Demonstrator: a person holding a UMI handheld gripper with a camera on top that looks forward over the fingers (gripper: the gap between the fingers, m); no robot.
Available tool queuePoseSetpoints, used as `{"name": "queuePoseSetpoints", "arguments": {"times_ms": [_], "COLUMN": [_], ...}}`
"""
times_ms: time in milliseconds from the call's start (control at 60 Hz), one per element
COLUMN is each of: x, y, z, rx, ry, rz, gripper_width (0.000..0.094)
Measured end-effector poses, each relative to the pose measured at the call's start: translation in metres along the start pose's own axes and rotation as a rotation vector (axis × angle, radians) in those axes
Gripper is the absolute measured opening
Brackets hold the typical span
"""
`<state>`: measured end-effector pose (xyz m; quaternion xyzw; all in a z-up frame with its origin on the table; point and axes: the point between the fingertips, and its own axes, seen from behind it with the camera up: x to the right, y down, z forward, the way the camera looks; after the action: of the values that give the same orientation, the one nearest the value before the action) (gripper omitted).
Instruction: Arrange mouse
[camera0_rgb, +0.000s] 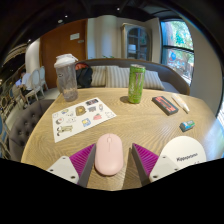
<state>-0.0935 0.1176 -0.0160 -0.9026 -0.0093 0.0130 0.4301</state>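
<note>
A pale pink mouse (108, 155) lies flat on the round wooden table (130, 125), between my two fingers. My gripper (112, 158) is open. The left magenta pad (83, 159) sits close against the mouse's left side. The right pad (144, 157) stands apart from it, with a thin strip of table showing between. The mouse rests on the table on its own, and its near end is hidden below the fingers.
Beyond the mouse lie a white sticker sheet (82, 117), a clear lidded tumbler (67, 78), a green can (136, 84), a flat red case (165, 104), a pen (182, 103) and a small teal object (187, 126). A white round disc (185, 151) sits to the right. Sofas stand behind.
</note>
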Motion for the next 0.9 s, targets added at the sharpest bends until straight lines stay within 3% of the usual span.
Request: {"name": "queuePoseSetpoints", "arguments": {"times_ms": [83,233,317,433,500,600,733,800,900], "x": [0.000,-0.001,-0.011,-0.023,-0.025,0.001,0.097,0.142,0.192], "y": [-0.005,-0.002,0.000,0.000,-0.030,-0.109,-0.161,-0.150,-0.082], "z": [0.007,0.007,0.005,-0.007,-0.032,-0.093,-0.154,-0.154,-0.131], "rx": [-0.001,-0.044,-0.089,-0.119,-0.052,0.136,0.295,0.293,0.197], "ry": [0.004,0.010,-0.050,-0.125,-0.156,-0.169,-0.059,-0.010,0.045], "rz": [0.008,0.021,0.001,-0.033,-0.054,-0.048,-0.053,-0.023,0.020], "gripper_width": [0.0536,0.0477,0.0408,0.0381,0.0382,0.0383,0.0381,0.0380,0.0379]}}
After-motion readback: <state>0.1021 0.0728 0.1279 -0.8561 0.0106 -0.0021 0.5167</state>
